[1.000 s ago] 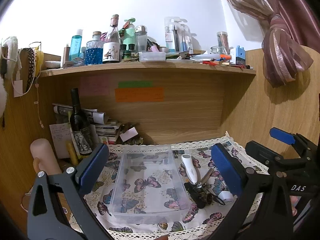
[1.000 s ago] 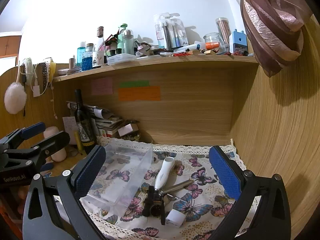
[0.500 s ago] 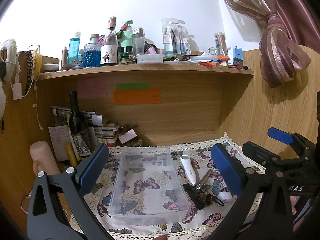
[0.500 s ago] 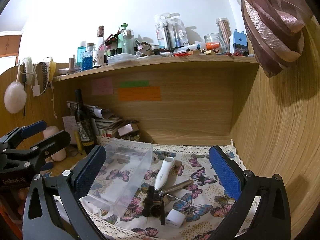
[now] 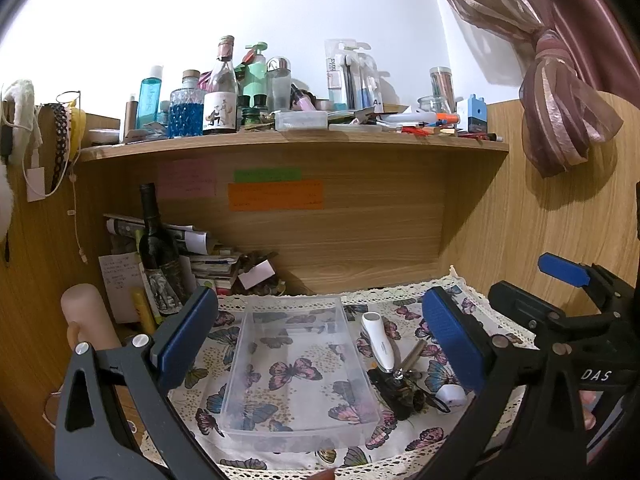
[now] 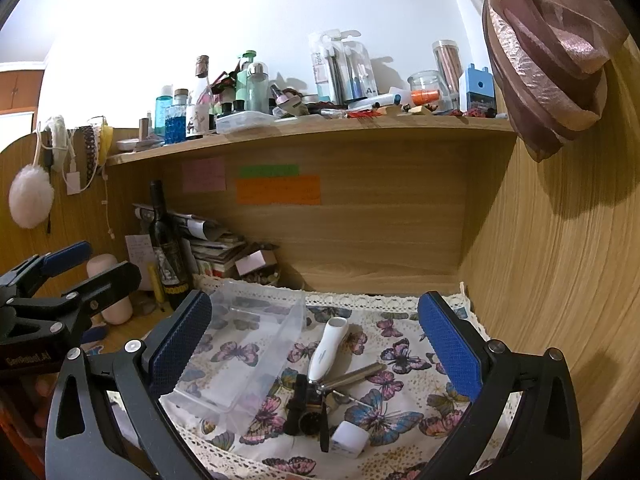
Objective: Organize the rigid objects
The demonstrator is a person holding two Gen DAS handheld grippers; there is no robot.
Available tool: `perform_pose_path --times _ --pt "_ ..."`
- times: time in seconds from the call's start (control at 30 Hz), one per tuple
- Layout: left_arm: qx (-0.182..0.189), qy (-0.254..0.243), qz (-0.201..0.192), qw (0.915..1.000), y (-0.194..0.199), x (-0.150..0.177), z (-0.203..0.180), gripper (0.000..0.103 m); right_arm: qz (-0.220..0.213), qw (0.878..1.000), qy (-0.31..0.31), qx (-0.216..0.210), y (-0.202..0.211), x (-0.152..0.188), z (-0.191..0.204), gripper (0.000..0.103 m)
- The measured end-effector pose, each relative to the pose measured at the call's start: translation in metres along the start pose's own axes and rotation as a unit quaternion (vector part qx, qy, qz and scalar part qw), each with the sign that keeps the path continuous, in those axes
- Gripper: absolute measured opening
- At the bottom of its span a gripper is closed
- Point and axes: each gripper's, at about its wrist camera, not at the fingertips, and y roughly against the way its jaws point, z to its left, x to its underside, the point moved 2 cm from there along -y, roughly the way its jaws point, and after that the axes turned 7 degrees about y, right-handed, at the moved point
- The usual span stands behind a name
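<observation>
A clear empty plastic bin [image 5: 300, 364] lies on a butterfly-print cloth [image 5: 224, 344]; it also shows in the right wrist view [image 6: 236, 352]. Right of it lie a white handheld device [image 5: 378, 342] [image 6: 330, 346], a metal rod [image 6: 356, 374], a black watch-like item [image 5: 400, 390] [image 6: 306, 408] and a small white cube [image 5: 452, 394] [image 6: 350, 438]. My left gripper [image 5: 316, 344] is open and empty, held above the bin. My right gripper [image 6: 314, 350] is open and empty, above the small items.
A dark wine bottle [image 5: 158, 256], stacked papers [image 5: 208, 264] and a pink cylinder [image 5: 86, 316] stand at the left. A crowded shelf [image 5: 288, 142] runs overhead. A wooden side wall [image 6: 560, 280] closes the right, with a curtain [image 6: 552, 52] above.
The left wrist view has shifted slightly, so the scene sits a little lower and nearer. The right gripper and the objects have not moved.
</observation>
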Motion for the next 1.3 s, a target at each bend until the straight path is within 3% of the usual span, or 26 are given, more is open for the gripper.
perform_pose_path --times 1.0,1.1,1.3 --pt "0.006 0.014 0.007 0.9999 -0.006 -0.001 0.009 0.103 0.009 1.0 0.005 0.002 -0.006 0.001 0.001 0.103" --pt "0.031 0.026 0.017 0.999 -0.012 0.0 0.013 0.103 0.015 1.0 0.005 0.002 -0.011 0.001 0.0 0.103" --pt "0.029 0.038 0.051 0.9976 -0.034 0.008 0.03 0.103 0.037 0.999 0.005 0.008 -0.026 0.006 -0.005 0.103"
